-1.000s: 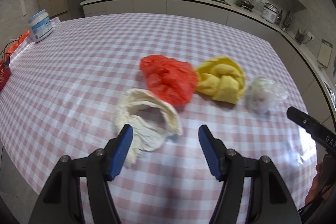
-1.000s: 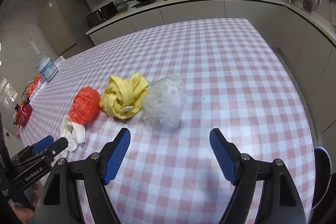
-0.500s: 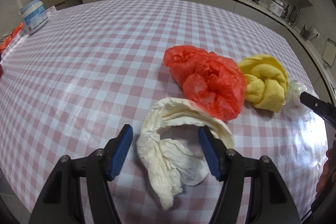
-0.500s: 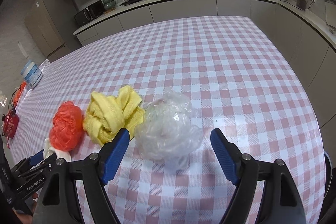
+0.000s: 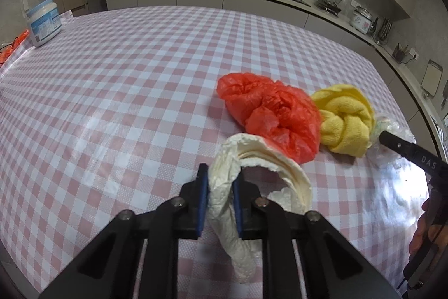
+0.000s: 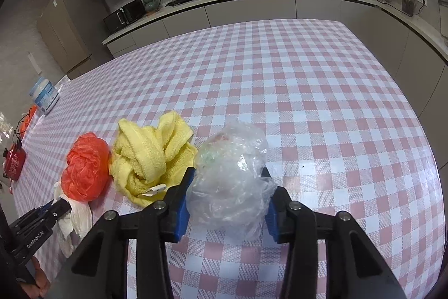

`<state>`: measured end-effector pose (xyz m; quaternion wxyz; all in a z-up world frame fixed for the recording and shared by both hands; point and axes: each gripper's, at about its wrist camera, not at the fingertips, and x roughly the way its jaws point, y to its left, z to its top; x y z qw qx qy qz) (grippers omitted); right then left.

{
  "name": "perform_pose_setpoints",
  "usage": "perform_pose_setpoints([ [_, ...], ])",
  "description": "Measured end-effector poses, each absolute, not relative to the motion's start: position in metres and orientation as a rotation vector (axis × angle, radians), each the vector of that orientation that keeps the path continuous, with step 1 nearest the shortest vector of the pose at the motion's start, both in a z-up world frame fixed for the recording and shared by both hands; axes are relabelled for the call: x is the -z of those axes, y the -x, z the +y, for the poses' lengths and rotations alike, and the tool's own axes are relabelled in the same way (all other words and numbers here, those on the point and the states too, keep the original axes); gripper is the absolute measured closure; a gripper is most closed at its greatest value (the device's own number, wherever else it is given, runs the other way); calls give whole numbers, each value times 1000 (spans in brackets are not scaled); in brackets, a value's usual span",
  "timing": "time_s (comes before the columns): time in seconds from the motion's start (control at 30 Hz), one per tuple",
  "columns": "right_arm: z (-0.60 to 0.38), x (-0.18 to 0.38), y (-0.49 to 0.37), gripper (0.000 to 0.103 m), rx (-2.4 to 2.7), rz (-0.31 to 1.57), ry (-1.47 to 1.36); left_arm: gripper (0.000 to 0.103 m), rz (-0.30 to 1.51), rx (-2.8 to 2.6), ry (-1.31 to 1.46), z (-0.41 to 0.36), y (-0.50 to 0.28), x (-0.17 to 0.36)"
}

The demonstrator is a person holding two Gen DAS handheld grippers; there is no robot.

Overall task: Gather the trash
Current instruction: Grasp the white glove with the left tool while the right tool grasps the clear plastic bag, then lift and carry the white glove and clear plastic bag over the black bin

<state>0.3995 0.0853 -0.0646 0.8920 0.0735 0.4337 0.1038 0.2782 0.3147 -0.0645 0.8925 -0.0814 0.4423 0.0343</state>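
My left gripper (image 5: pixel 219 198) is clamped on the white bag (image 5: pixel 238 203), blue pads pinching one fold of it. The bag lies crumpled on the table (image 5: pixel 126 91), near its near edge. The rest of the bag arches away to the right of the pads.

My right gripper (image 6: pixel 226 201) is closed around the clear bag (image 6: pixel 232 175), a pad pressing each side of the bundle. This bag sits towards the near right part of the table.

Between the two held bags, in a row: red bag (image 5: pixel 271 114), touching the white bag, then yellow cloth (image 5: pixel 345 119), touching both the red bag and the clear bag.

Tub (image 5: pixel 43 21) stands at the far left corner of the table.
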Motion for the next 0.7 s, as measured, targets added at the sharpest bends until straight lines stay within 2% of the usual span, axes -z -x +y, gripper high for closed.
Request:
perform_pose_setpoints([
  [0.27,72,48,-378,59,-250,865,-164,86,869,-23,178,291,-256,39],
  [0.7,4,29,-318,59,-269,830,-186,86,851,97,144,198,-237,27],
])
